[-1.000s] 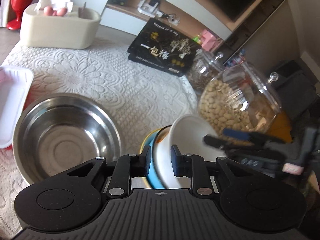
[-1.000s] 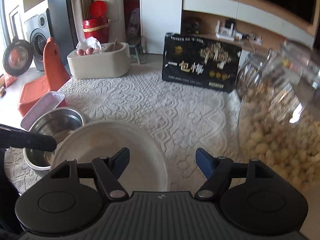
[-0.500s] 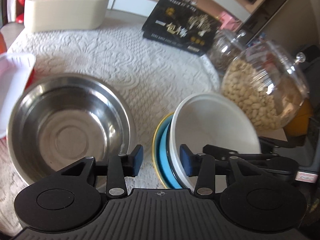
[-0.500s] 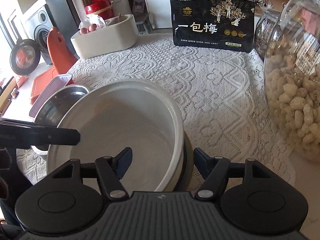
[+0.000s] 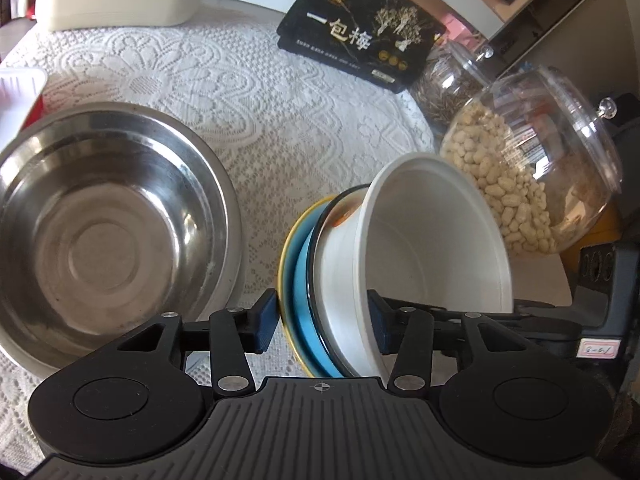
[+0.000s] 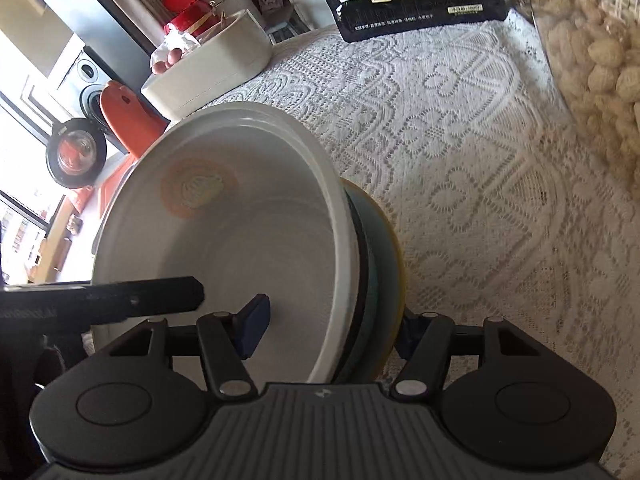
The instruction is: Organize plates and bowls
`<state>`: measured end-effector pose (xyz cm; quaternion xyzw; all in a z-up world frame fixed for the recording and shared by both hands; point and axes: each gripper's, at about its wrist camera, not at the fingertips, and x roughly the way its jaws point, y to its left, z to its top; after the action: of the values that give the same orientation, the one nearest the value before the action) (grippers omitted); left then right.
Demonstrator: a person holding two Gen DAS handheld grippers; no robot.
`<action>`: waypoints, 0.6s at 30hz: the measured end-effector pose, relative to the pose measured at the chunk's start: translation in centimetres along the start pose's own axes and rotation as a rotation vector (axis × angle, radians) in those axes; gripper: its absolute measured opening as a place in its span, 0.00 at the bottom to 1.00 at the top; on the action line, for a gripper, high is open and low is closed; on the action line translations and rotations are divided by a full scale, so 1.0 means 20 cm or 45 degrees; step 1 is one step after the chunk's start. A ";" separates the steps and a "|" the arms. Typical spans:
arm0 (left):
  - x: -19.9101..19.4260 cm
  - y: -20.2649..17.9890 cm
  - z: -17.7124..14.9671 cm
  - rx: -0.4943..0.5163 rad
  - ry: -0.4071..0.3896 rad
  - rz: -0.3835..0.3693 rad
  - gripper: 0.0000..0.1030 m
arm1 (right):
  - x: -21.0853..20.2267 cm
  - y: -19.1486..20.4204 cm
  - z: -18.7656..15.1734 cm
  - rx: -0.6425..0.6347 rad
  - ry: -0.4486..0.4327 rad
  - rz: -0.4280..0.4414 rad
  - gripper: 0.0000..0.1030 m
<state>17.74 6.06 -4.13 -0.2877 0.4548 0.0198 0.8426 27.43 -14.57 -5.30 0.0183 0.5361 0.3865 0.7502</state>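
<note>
on lace cloth [image 5: 280, 92] | both tools: left tool [image 5: 322, 322], right tool [image 6: 332, 326] clamp tilted bowl stack [image 5: 400, 248]

White bowl [image 5: 432, 236], blue-and-yellow plates [image 5: 298, 276], silver bowl [image 5: 100, 248], white lace tablecloth [image 5: 240, 92].

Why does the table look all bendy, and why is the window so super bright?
Left wrist view: the fisheye lens curves the lace tablecloth at the edges, and sunlight glints on the steel bowl. Right wrist view: the window at the far left is washed out white, and the peanut jar at the upper right looks stretched and soft.
</note>
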 end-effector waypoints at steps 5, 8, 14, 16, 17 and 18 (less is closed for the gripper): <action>0.02 -0.01 -0.01 0.013 -0.002 0.017 0.47 | 0.00 0.00 0.00 0.012 0.000 0.013 0.61; 0.01 -0.01 -0.01 0.028 0.016 0.019 0.47 | 0.00 -0.01 0.01 0.049 0.000 0.014 0.61; -0.02 0.00 -0.03 0.026 0.069 0.037 0.47 | -0.01 0.03 0.02 0.068 0.011 0.019 0.61; -0.02 -0.01 -0.04 0.037 0.078 0.037 0.47 | -0.01 0.04 0.02 0.048 0.014 0.025 0.61; -0.03 -0.01 -0.04 0.043 0.078 0.035 0.47 | -0.01 0.04 0.02 0.038 0.017 0.029 0.61; -0.03 -0.01 -0.05 0.050 0.074 0.030 0.47 | -0.01 0.03 0.02 0.034 0.020 0.032 0.61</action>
<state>16.78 5.55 -3.94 -0.2662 0.4827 0.0124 0.8342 27.33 -14.08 -4.68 0.0318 0.5467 0.3888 0.7409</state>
